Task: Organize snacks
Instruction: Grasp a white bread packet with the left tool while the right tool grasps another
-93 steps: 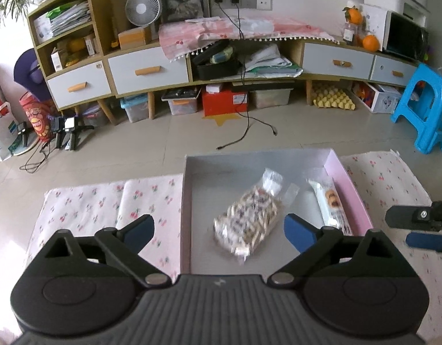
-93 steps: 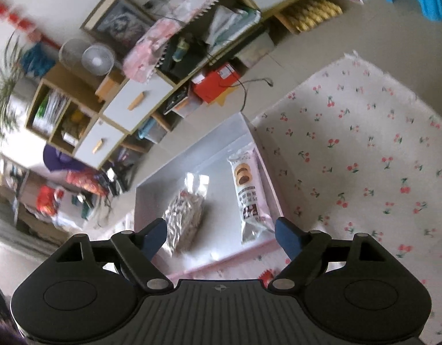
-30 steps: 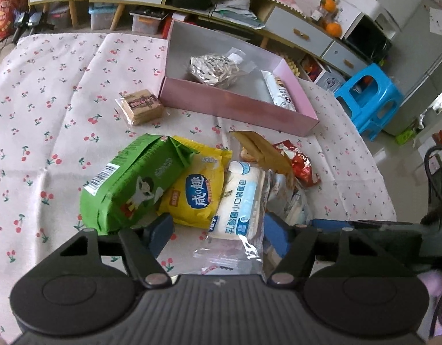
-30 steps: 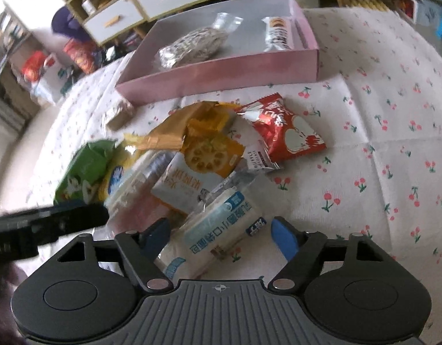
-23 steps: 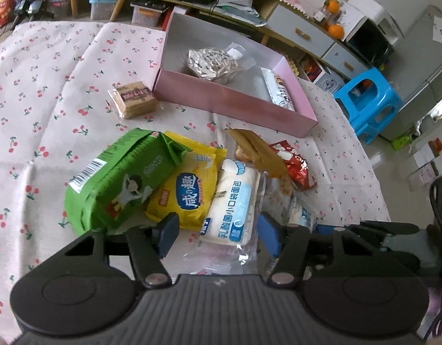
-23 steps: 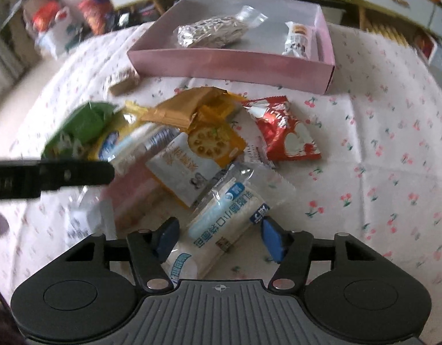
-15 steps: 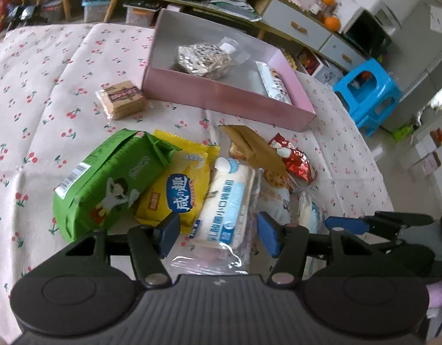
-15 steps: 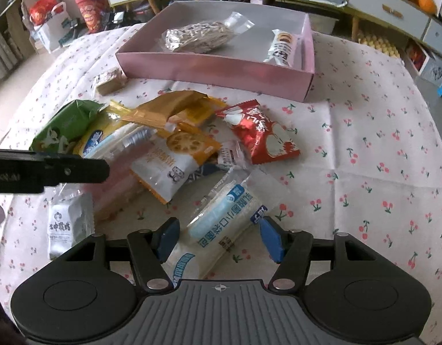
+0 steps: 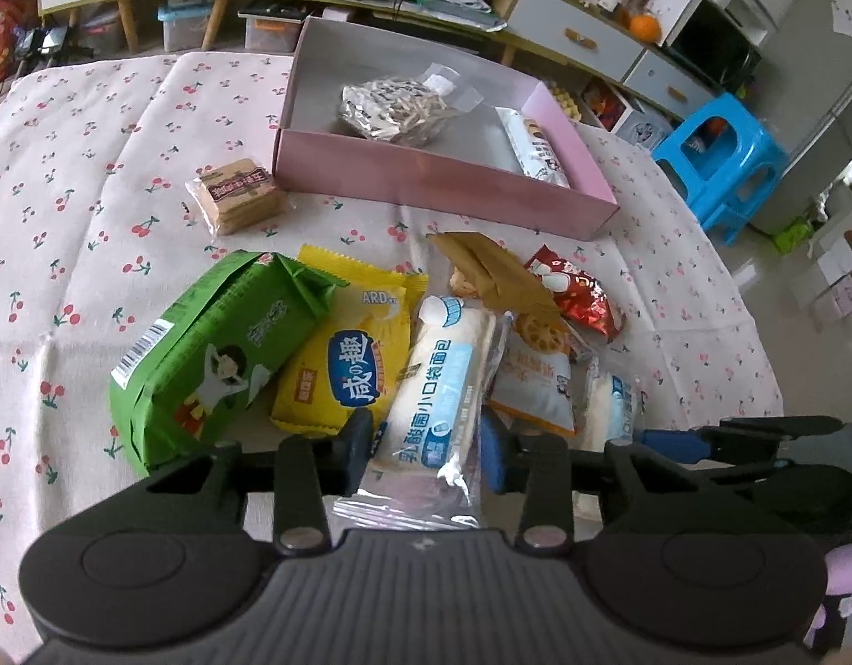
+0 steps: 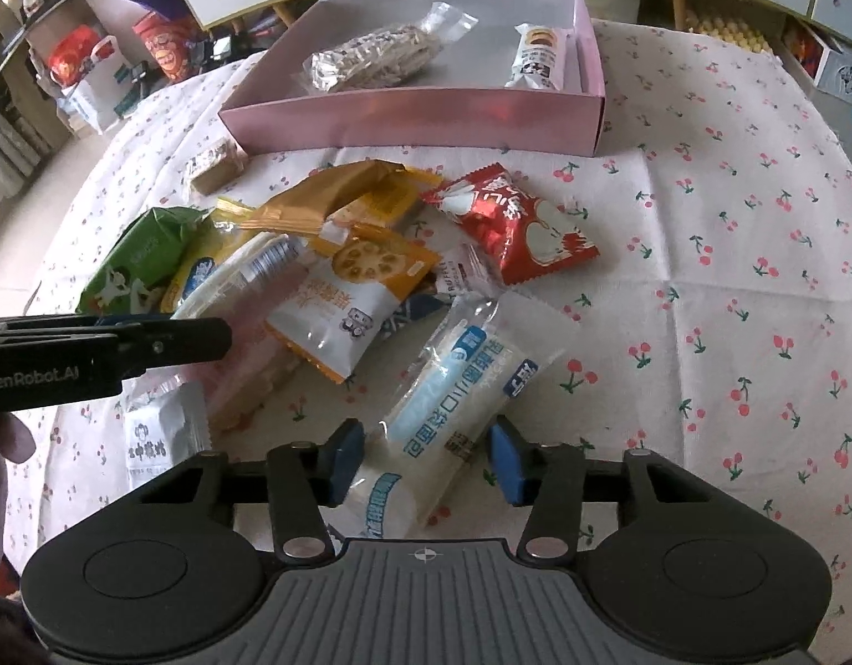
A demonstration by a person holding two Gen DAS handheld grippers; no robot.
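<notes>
**Both grippers closing on bread packets**

Now my left gripper (image 9: 426,446) has its jaws closing around a white-and-blue bread packet (image 9: 439,382); the blue pads sit right at the wrapper's sides, though I cannot tell if they press yet. My right gripper (image 10: 423,457) is closing too, with a second bread packet (image 10: 453,393) between its pads — a small gap shows on the right side. Both packets lie in the snack pile at the near edge of the cherry-print cloth (image 10: 730,233). The pink box (image 10: 414,116) sits toward the far edge, holding a silver packet (image 10: 370,58) and a small cake bar (image 10: 539,58) at its right wall.
</notes>
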